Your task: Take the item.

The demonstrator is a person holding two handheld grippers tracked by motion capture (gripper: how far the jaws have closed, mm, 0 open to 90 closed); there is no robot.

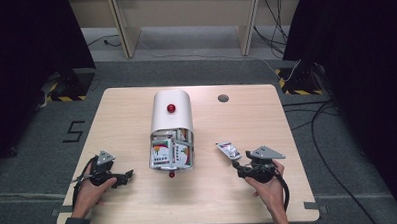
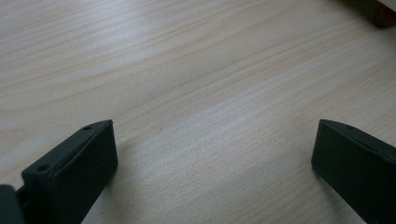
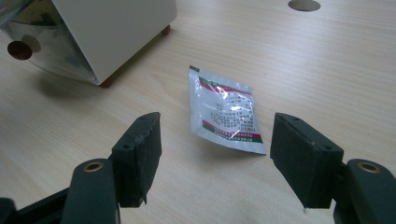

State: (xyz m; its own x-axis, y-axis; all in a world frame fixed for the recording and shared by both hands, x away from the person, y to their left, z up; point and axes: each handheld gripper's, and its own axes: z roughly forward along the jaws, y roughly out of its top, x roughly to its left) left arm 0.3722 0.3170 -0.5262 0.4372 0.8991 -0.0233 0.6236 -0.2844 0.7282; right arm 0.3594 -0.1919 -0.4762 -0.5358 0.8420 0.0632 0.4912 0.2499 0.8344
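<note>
My right gripper [image 3: 215, 158] stands with jaws wide apart just short of a flat silver foil sachet with red and green print [image 3: 224, 109], which lies free on the pale wooden table [image 1: 126, 109], touched by neither pad. I judge this one sachet is out, or waiting to go in; which, I cannot tell. The white round-topped box with a red knob [image 1: 171, 110] sits mid-table, its open front [image 1: 172, 152] crowded with more printed sachets. My left gripper [image 2: 212, 163] rests on bare wood, jaws spread wide, holding nothing.
</note>
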